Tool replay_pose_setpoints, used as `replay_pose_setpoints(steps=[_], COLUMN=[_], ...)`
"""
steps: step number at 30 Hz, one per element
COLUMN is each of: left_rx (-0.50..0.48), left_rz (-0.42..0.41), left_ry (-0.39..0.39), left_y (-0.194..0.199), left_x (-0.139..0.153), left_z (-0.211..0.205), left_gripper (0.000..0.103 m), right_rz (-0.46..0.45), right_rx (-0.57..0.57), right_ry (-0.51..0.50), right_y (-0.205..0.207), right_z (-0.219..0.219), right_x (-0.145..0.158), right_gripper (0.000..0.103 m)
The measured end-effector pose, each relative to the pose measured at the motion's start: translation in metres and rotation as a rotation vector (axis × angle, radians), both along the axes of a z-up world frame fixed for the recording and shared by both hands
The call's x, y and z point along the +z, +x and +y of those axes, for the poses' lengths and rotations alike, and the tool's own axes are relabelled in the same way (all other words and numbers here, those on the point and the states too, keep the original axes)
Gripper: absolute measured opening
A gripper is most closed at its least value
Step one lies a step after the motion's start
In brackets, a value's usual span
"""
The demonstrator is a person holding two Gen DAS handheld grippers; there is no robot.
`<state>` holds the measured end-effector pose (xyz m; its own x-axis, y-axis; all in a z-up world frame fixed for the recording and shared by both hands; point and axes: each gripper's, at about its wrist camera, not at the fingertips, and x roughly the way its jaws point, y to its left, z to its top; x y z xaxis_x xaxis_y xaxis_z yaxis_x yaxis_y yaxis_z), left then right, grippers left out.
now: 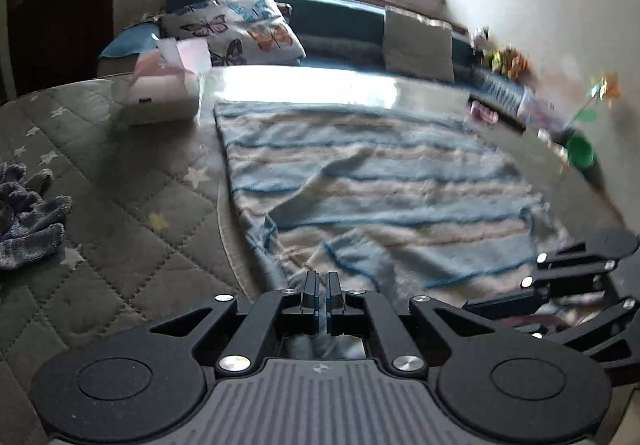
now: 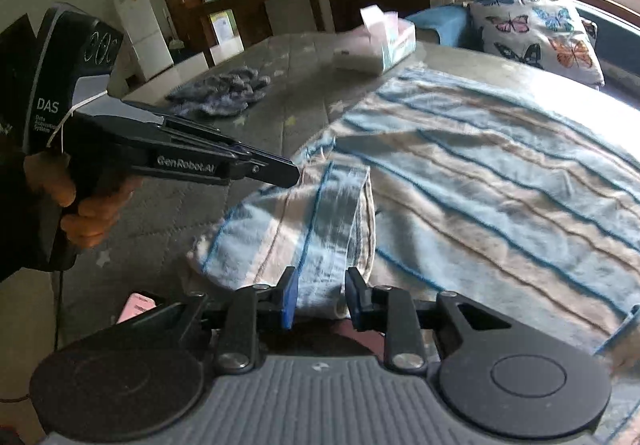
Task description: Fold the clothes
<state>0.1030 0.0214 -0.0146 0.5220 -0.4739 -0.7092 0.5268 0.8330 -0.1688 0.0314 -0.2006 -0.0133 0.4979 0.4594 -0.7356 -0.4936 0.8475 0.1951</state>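
Observation:
A blue, white and tan striped towel lies spread on the quilted grey table cover; it also shows in the right wrist view. My left gripper is shut at the towel's near edge, which is bunched there; whether cloth is pinched between its jaws is hidden. In the right wrist view the left gripper hovers just above a folded-over corner of the towel. My right gripper is open, its jaws on either side of that folded corner's near edge. It shows at the right edge of the left wrist view.
A tissue box stands at the back left of the table. A grey-blue knitted garment lies to the left. A butterfly pillow and white cushion sit on the bench behind. A green pot stands at right.

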Motion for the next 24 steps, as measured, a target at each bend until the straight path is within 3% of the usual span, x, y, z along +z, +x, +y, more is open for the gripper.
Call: replay_pose_setpoints(steps=[3,5,7,14,18,24], left_rx=[-0.032,-0.042,-0.044,-0.064,-0.094,-0.15], left_rz=[-0.024,-0.034,-0.043,-0.096,-0.118,-0.081], left_ry=[0.048,0.065,0.07,0.089,0.074,0.124], left_y=[-0.003,-0.003,-0.004,-0.008,-0.009,-0.007], left_x=[-0.006,-0.007,-0.006,0.003,0.009,-0.009], left_z=[-0.003,-0.004,-0.005,-0.009,-0.016,-0.037], left_gripper=[0.003,0.003,0.003,0.004,0.004,0.004], right_rz=[0.013,0.025,0.018,0.025,-0.023,-0.018], right_rx=[-0.008,-0.001,-0.006,0.003,-0.005,-0.022], right_ry=[-0.015,-0.009,-0.004,-0.017,-0.009,-0.003], right_y=[0.002,0.0,-0.004,-0.013,-0.018,-0.009], right_z=[0.003,0.003,0.003,-0.003,-0.008,-0.01], right_x=[-0.006,-0.006,-0.002,-0.002,0.012,0.007], right_gripper=[0.024,0.006,0.003,0.005,0.007,0.007])
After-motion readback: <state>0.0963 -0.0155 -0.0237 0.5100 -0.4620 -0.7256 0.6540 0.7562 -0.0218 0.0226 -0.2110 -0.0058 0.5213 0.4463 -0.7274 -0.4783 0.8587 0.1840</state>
